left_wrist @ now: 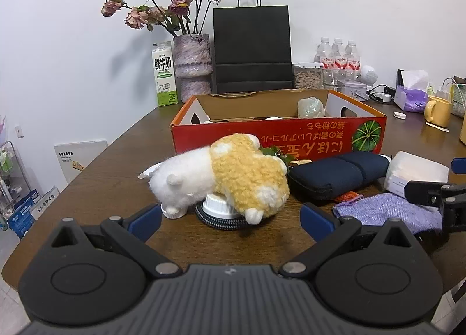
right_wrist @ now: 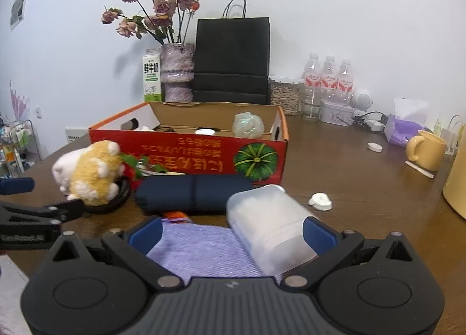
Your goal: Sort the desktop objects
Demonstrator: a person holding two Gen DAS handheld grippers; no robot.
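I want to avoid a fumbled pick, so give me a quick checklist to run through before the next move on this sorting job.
1. Left tool open, nothing between its fingers: ok.
2. Left tool lined up on the white and yellow plush toy: ok, the toy lies straight ahead.
3. Toy free to lift alone: not ok, it rests on a white lid and a coiled black cable.
4. Right tool open: ok.
5. Right tool set for a clean pick: cannot tell; both the translucent plastic container and the purple knitted cloth lie between its fingers.
6. Room in the red cardboard box: ok.
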